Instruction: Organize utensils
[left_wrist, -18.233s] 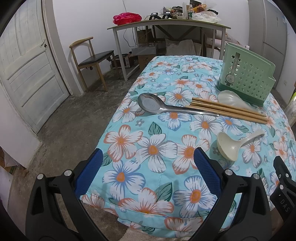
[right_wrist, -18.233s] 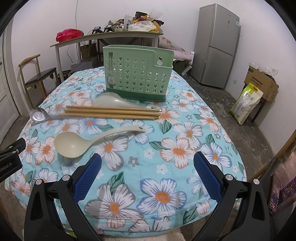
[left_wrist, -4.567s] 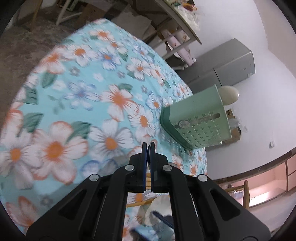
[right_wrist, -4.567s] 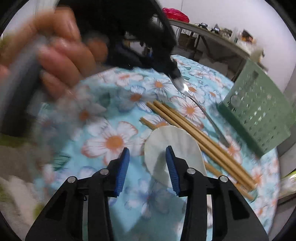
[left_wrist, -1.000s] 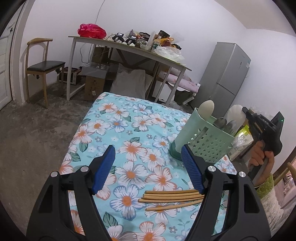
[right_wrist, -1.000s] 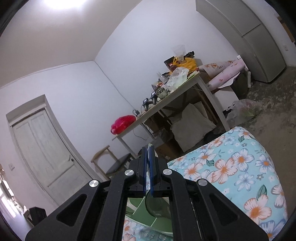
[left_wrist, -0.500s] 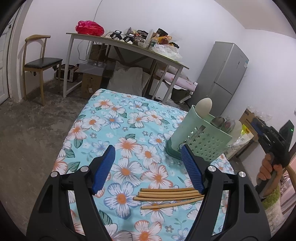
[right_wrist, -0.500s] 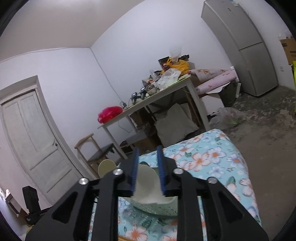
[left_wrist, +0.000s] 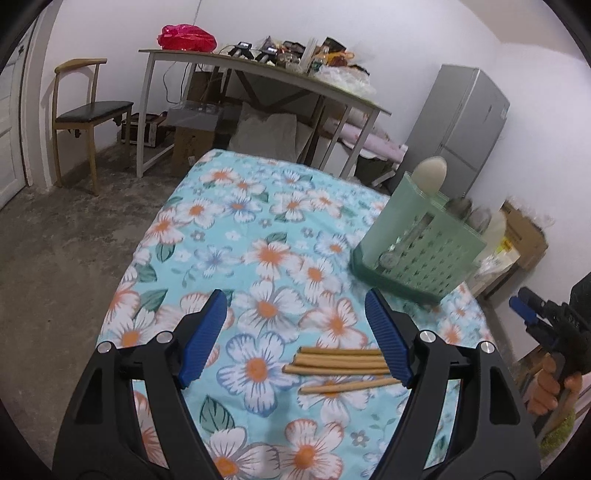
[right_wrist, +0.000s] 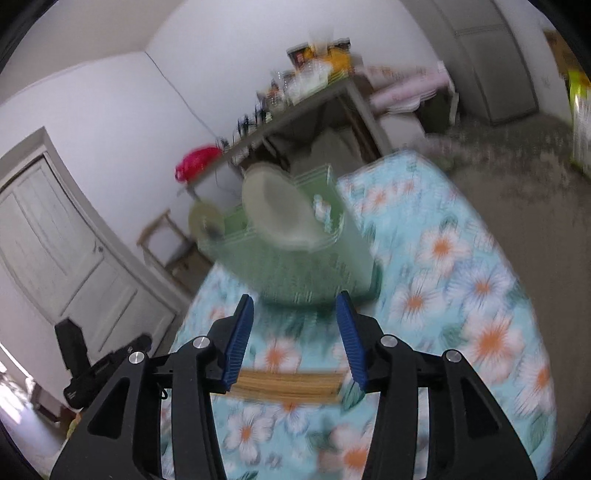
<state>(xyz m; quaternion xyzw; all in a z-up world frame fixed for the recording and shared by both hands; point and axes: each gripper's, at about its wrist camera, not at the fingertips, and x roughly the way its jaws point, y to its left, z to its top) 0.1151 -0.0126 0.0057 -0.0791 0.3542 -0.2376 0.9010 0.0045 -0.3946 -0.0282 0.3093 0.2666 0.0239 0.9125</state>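
One flowered tablecloth (left_wrist: 236, 229) covers the whole work surface, and on it, toward the far right in the left wrist view, stands the green perforated holder (left_wrist: 424, 254), upright so that handles can drop in from above. Three spoon-like utensils already stand in it, bowls up: a pale ladle (left_wrist: 430, 173) at its far corner, a grey metal spoon (left_wrist: 460, 206), blurred, and a white rice spoon (right_wrist: 284, 210) that fills the near compartment in the right wrist view. That leaves, by my reading, only the chopsticks (left_wrist: 340, 369), a small bundle lying flat and roughly side by side across the cloth, well apart from the holder. The left gripper (left_wrist: 295, 339) hangs over the cloth with jaws spread wide and empty; the bundle lies just beyond and below its right pad, whose tip hides the sticks' far ends, not between the pads. The right gripper (right_wrist: 293, 332) is opening with nothing between its jaws; through the blur, the sticks show low in its gap, crosswise to the fingers, and the holder rises just behind them.
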